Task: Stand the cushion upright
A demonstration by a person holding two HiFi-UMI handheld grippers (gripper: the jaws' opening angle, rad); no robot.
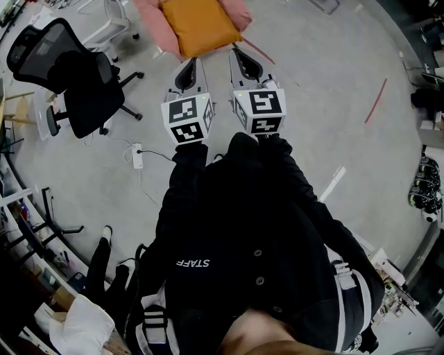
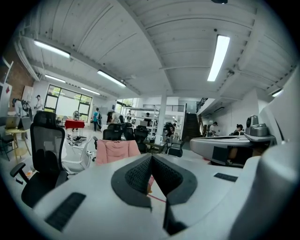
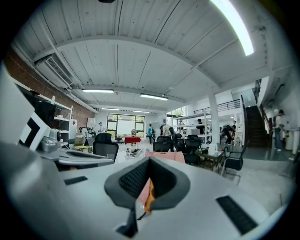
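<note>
An orange cushion (image 1: 201, 24) lies flat on the seat of a pink chair (image 1: 154, 21) at the top of the head view. Both grippers point at it from just short of the seat's front edge. My left gripper (image 1: 191, 64) is shut with nothing between its jaws, near the cushion's front left corner. My right gripper (image 1: 236, 53) is shut and empty too, its tips close to the cushion's front right corner. The left gripper view shows the pink chair's back (image 2: 117, 150) beyond the closed left gripper (image 2: 151, 157). A sliver of orange cushion (image 3: 149, 200) shows below the closed right gripper (image 3: 149, 160).
A black office chair (image 1: 69, 76) stands on the floor to the left, with a white power strip (image 1: 137, 156) and its cable nearby. A red strip (image 1: 377, 100) lies on the grey floor at right. Desks and shelves line the left and right edges.
</note>
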